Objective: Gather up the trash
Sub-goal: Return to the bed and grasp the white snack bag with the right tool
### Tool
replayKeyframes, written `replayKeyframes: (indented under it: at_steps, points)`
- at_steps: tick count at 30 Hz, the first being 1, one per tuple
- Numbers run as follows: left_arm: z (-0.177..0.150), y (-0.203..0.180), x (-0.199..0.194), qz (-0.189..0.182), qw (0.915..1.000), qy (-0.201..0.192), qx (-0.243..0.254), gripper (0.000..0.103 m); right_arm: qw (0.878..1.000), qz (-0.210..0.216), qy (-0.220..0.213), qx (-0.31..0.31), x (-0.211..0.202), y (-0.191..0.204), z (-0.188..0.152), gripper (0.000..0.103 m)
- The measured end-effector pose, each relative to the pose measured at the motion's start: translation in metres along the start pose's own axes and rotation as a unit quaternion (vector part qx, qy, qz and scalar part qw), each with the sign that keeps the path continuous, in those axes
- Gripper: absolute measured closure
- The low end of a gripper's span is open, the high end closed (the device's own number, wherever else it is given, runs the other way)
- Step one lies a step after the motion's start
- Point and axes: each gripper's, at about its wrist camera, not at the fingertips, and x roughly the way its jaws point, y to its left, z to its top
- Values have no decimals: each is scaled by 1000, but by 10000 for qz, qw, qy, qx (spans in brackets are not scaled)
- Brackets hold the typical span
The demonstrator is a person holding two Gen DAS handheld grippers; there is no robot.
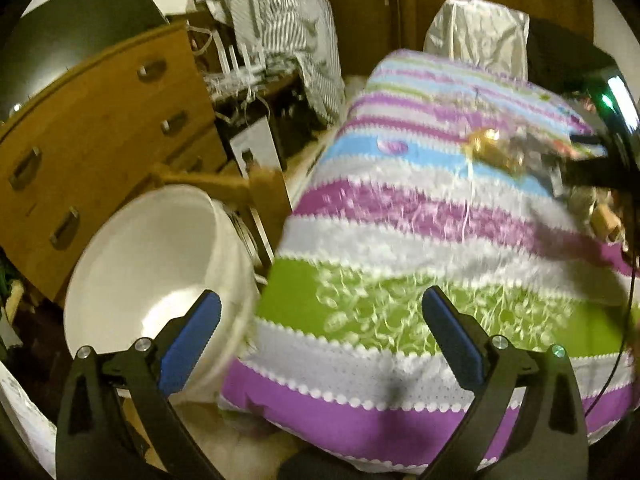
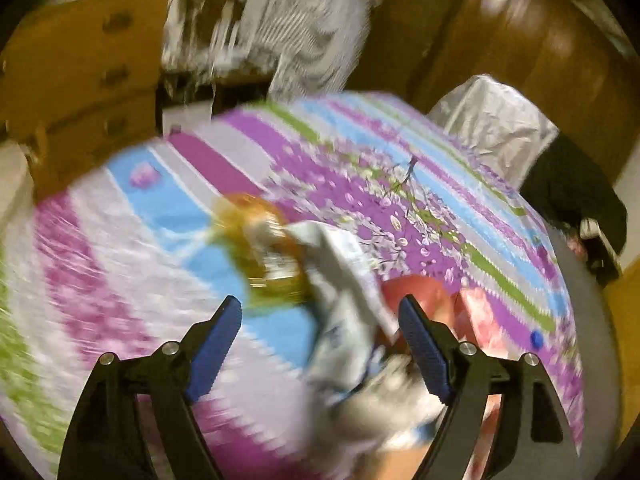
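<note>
A pile of trash lies on the striped bedcover: a golden wrapper, a white and blue wrapper and a red wrapper. My right gripper hovers open just above the pile, the white wrapper showing between its fingers, the pads not pressing on it. The picture is smeared. In the left wrist view my left gripper stands wide open and empty over the bed's near edge. A white bucket stands beside the bed at the left. The golden wrapper and my right gripper show at the far right.
A wooden dresser stands behind the bucket, with a wooden chair part between it and the bed. Striped cloth hangs at the back. A silver-covered object and a black item sit beyond the bed. A small blue cap lies on the cover.
</note>
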Motion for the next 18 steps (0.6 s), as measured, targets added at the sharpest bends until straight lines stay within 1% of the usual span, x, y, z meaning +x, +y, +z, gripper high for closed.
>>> replayKeyframes:
  at_steps: [1, 2, 4, 5, 6, 7, 8, 9, 10, 12, 13, 15, 16, 17, 18]
  points:
    - [-2, -2, 6, -8, 9999, 130, -33, 6, 9996, -106, 131, -213, 15, -3, 5, 30]
    - [-4, -3, 11, -34, 9997, 233, -76, 6, 9988, -127, 242, -401, 28, -3, 10, 45]
    - [-7, -2, 19, -81, 9990, 401, -164, 6, 9957, -9, 513, -767, 51, 6, 16, 60]
    - [-8, -2, 22, -93, 9986, 477, -207, 6, 9931, -152, 608, -991, 61, 15, 14, 62]
    - [-8, -2, 26, -101, 9982, 538, -244, 6, 9917, -243, 633, -1091, 66, 19, 12, 63]
    - [-9, -1, 28, -123, 9978, 583, -287, 6, 9924, -327, 579, -1040, 62, 21, 6, 68]
    - [-9, 0, 28, -148, 9976, 597, -319, 6, 9941, -288, 525, -909, 58, 20, 4, 69]
    - [-8, 0, 28, -170, 9975, 592, -339, 6, 9960, -199, 442, -749, 48, 18, 1, 69]
    - [-9, 0, 27, -192, 9976, 572, -341, 6, 9976, -238, 273, -596, 27, 17, -9, 69]
    - [-10, -1, 25, -213, 9978, 548, -307, 6, 9990, -305, 68, -326, -9, 17, -23, 69]
    - [-12, -1, 24, -230, 9978, 541, -296, 6, 9997, -210, -79, 5, -36, 12, -35, 69]
    - [-15, -1, 23, -280, 9976, 563, -294, 6, 9981, 79, -207, 575, -84, 6, -61, 69]
    - [-17, -2, 23, -341, 9972, 589, -295, 6, 9947, 300, -235, 953, -110, 0, -84, 69]
    - [-18, -4, 23, -393, 9969, 611, -287, 6, 9924, 392, -209, 1147, -123, -4, -98, 69]
    - [-20, -7, 23, -431, 9968, 625, -269, 6, 9882, 513, -109, 1439, -138, -9, -120, 69]
